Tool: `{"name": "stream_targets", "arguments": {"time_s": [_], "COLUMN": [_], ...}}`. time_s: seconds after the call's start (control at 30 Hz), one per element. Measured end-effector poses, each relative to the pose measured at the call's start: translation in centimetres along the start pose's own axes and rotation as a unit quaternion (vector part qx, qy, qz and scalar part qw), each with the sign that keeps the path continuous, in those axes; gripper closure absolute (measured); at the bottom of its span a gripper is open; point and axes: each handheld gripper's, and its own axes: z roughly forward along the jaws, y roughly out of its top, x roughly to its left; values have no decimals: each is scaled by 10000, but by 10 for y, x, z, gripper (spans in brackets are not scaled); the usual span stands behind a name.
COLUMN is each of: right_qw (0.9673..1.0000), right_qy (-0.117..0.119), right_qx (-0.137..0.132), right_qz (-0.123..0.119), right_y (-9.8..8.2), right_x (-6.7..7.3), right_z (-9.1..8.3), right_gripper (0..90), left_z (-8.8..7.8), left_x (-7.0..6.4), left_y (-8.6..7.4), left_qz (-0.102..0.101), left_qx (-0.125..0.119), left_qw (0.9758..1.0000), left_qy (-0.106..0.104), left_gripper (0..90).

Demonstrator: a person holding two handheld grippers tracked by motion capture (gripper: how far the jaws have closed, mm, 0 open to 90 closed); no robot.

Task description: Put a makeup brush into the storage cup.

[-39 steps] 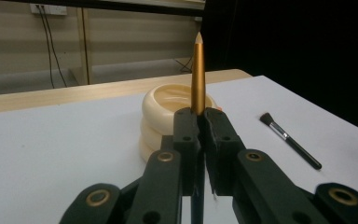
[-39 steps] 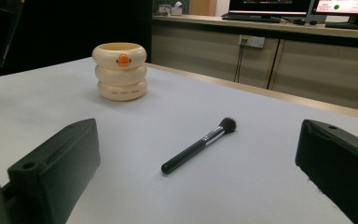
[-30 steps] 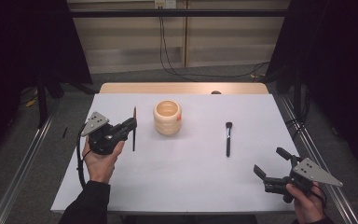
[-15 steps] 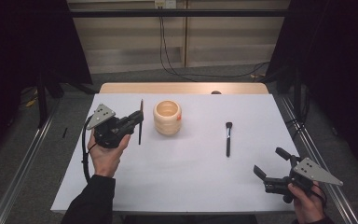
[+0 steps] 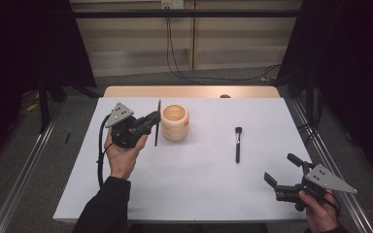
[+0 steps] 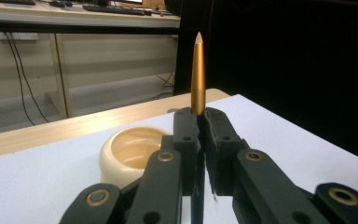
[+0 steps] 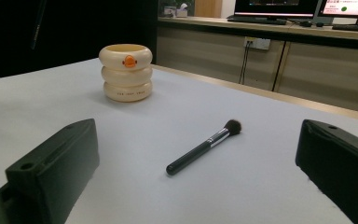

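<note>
My left gripper (image 5: 154, 120) is shut on a thin dark stick with a pointed gold end (image 5: 156, 138), held upright just left of a cream ringed cup (image 5: 175, 122). In the left gripper view the gold tip (image 6: 198, 74) rises between the closed jaws (image 6: 198, 119), with the cup (image 6: 130, 154) just behind and to the left. A black makeup brush (image 5: 237, 144) lies flat right of the cup. My right gripper (image 5: 281, 168) rests open near the table's front right corner. In its own view the brush (image 7: 200, 148) lies ahead between the wide jaws, and the cup (image 7: 125, 72) stands farther off.
The white table top (image 5: 199, 189) has a wooden strip (image 5: 189, 91) along its far edge. Metal rails (image 5: 24, 160) run along both sides on the floor, and cables (image 5: 223, 77) lie behind the table. Dark curtains hang at left and right.
My left gripper has carried the stick up and to the right, closer to the cup. The right gripper, the brush and the cup have stayed where they were.
</note>
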Motion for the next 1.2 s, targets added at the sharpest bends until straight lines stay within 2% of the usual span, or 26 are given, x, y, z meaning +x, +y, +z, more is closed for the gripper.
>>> {"name": "stream_targets", "arguments": {"time_s": [0.23,0.4,0.47,0.53,0.9,0.97,1.03,1.07,1.13,1.2], "right_qw": [10000,10000,10000,10000,10000,10000,10000,10000,10000,10000], "right_qy": [-6,8,7,19,30,17,45,41,50,23], "right_qx": [-5,-7,-9,1,8,22,13,14,14,19], "right_qz": [22,26,11,10,-1,25,10,14,2,16], "right_y": [0,0,0,0,-1,-1,-1,-1,-1,-1], "right_x": [0,0,0,0,0,0,0,0,0,0], "right_z": [0,0,1,0,0,0,0,0,0,0], "right_gripper": [0,0,0,0,0,0,0,0,0,0], "left_z": [12,19,22,25,42,46,51,54,59,62], "left_x": [-1,0,0,1,5,5,7,7,7,8], "left_y": [10,15,16,17,25,25,24,23,23,24], "left_qz": [57,-40,-45,0,-21,-46,-192,-196,-195,-77], "left_qx": [-44,-163,-175,-146,-147,-144,-191,-192,-162,-84], "left_qw": [10000,9999,9998,9998,9999,9998,9996,9996,9996,9999], "left_qy": [45,34,105,116,88,108,58,83,105,130], "left_gripper": [841,841,841,841,841,841,841,841,841,841]}}
